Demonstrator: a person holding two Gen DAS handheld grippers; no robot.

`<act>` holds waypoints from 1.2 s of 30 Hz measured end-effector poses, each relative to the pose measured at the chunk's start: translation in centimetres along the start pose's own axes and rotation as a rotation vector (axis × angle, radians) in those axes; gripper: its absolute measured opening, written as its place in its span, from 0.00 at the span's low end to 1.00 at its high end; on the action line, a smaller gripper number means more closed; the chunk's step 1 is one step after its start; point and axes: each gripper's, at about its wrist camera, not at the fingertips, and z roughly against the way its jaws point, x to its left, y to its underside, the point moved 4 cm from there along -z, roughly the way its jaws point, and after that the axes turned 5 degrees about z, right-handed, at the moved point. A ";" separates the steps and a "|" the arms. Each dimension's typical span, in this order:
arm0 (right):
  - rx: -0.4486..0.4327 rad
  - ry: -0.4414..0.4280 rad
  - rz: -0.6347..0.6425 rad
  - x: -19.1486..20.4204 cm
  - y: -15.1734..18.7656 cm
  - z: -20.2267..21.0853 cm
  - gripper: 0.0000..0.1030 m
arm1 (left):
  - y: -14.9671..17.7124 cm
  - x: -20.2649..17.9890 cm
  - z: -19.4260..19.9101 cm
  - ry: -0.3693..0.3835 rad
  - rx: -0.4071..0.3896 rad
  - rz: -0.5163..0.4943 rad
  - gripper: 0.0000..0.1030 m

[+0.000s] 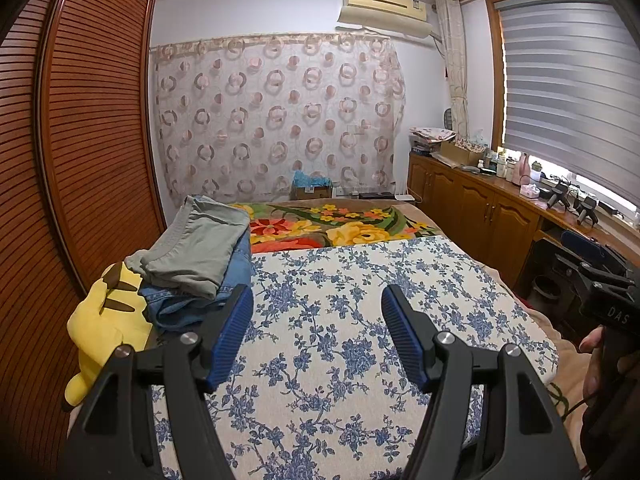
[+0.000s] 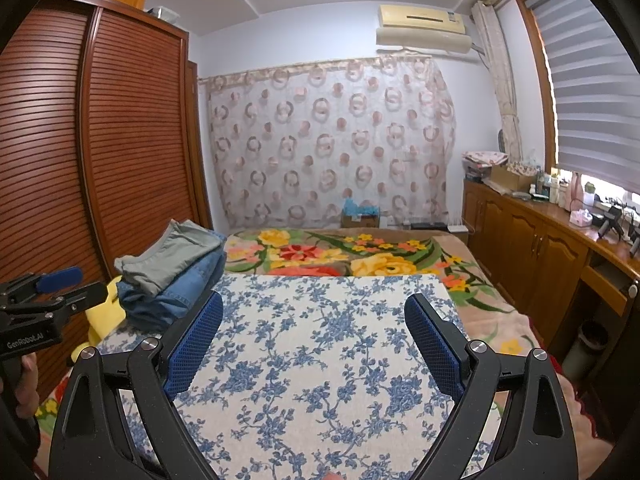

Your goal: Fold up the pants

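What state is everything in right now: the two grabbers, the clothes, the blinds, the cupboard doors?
left gripper: open, holding nothing
right gripper: open, holding nothing
grey-green pants: folded, top of the pile
jeans: folded, underneath
blinds: lowered
wardrobe doors: shut
cabinet doors: shut

The left gripper [image 1: 318, 334] fills the bottom of the left wrist view, its two black arms rising from the lower corners toward the centre. The blue ribbed pads [image 1: 232, 334] stand wide apart with nothing between them. The right gripper [image 2: 314, 346] sits likewise at the bottom of the right wrist view, jaws spread, blue pads [image 2: 434, 346] empty. At the right edge of the left wrist view the right gripper appears side-on, with the fingers of the right hand [image 1: 594, 364] wrapped on its handle. At the left edge of the right wrist view the left hand [image 2: 24, 384] grips the left handle.
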 end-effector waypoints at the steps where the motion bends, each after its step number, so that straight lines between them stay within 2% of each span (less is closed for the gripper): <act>1: 0.000 0.001 0.000 0.0 0.0 0.0 0.91 | 0.0 0.0 0.0 0.000 -0.001 -0.001 0.65; 36: 0.000 0.001 0.001 0.0 0.0 0.0 0.91 | 0.7 0.4 -0.3 -0.012 -0.002 0.009 0.65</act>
